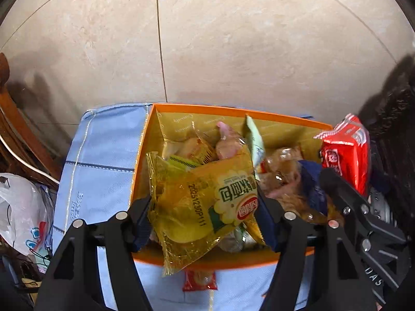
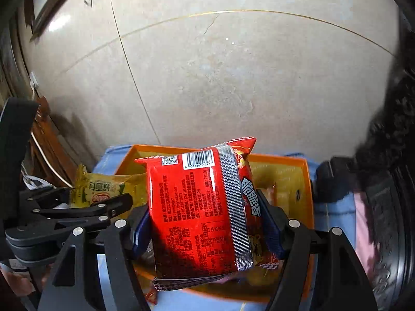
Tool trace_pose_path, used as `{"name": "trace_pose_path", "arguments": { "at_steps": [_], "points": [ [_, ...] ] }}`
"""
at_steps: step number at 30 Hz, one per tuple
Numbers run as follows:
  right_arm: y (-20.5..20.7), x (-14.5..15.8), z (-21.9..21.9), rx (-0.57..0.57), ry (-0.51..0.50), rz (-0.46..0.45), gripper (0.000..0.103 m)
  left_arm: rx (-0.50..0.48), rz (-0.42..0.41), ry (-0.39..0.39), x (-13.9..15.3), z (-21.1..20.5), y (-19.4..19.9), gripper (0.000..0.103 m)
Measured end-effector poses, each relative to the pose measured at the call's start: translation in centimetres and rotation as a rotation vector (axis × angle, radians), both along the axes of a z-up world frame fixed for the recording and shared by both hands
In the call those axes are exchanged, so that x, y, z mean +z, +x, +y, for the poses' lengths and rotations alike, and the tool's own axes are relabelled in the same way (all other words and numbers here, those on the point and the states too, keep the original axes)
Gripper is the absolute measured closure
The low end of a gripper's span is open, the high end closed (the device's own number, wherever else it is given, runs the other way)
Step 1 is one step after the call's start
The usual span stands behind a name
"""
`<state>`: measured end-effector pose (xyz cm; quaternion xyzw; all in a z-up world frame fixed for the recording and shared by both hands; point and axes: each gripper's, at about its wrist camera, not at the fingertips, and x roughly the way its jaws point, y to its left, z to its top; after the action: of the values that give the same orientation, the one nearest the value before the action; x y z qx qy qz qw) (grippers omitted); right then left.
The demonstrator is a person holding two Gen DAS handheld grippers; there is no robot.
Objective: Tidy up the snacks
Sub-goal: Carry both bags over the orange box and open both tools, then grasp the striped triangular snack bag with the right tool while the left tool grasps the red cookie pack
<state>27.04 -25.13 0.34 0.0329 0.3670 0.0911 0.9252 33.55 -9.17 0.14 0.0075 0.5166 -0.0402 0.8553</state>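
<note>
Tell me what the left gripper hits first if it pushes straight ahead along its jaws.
Probably the snack pile in the orange box: the left gripper, shut on the yellow bread packet, points down into it. Depth is unclear.

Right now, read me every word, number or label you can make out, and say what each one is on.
"20251230P111": date code on the yellow bread packet in the left gripper.
"软面包": same packet, upside down.
Red snack bag in the right gripper: barcode digits and fine print too small to read.
Orange box: faint script, unreadable.
</note>
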Motion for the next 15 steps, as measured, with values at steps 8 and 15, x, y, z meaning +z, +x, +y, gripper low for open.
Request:
{"name": "trace_pose_path", "arguments": {
  "at_steps": [8,15],
  "points": [
    [-1.0,0.3,-2.0,-0.106,0.007,-0.084,0.006,0.083,-0.058,0.11,0.1,1.0,0.1,0.004],
    [-7.4,-1.9,-5.8,-0.186,0.067,-0.036,0.004,0.079,-0.061,0.099,0.8,1.9,-3.9,0.004]
  ]
}}
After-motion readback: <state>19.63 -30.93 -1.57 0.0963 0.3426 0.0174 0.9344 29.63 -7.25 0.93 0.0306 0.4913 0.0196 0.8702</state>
